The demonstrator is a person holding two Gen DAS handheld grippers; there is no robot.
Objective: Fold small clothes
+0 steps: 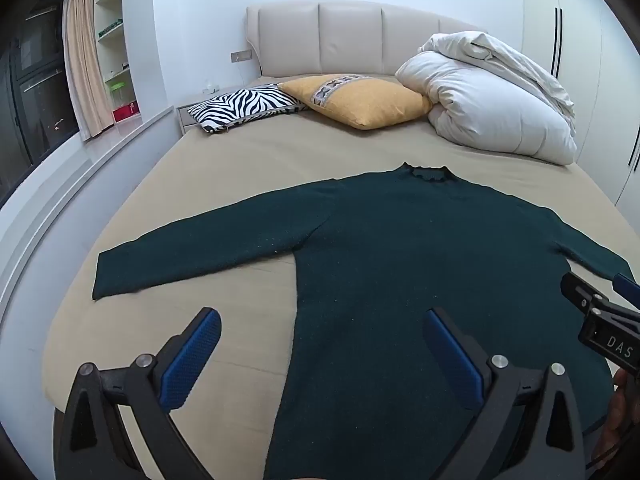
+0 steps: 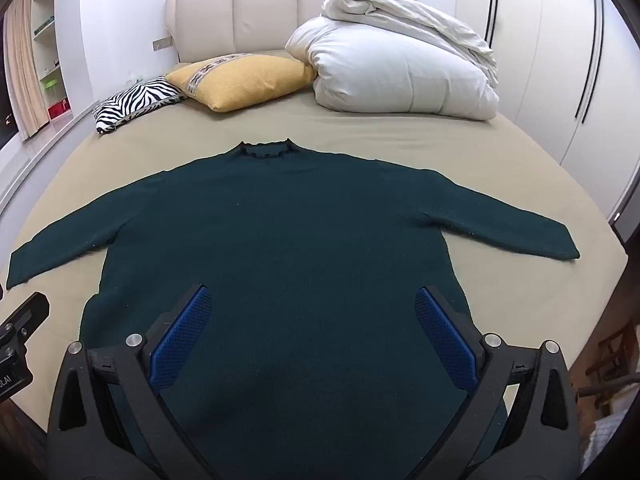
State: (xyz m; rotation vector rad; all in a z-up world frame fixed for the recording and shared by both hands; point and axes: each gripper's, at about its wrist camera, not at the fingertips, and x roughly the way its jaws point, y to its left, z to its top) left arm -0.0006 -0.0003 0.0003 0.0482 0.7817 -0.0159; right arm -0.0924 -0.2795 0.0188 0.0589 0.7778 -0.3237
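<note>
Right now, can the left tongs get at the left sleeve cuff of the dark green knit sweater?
Probably yes. The left tongs are open and empty, and the cuff of the dark green knit sweater lies flat on bare beige sheet, nothing between them. The right tongs hover elsewhere.

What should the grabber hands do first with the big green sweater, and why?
Probably the left gripper should reach for the left sleeve's cuff and fold it across the body. The sweater lies flat on the bed with both sleeves spread wide, and both grippers, the right gripper too, are open and holding nothing.
</note>
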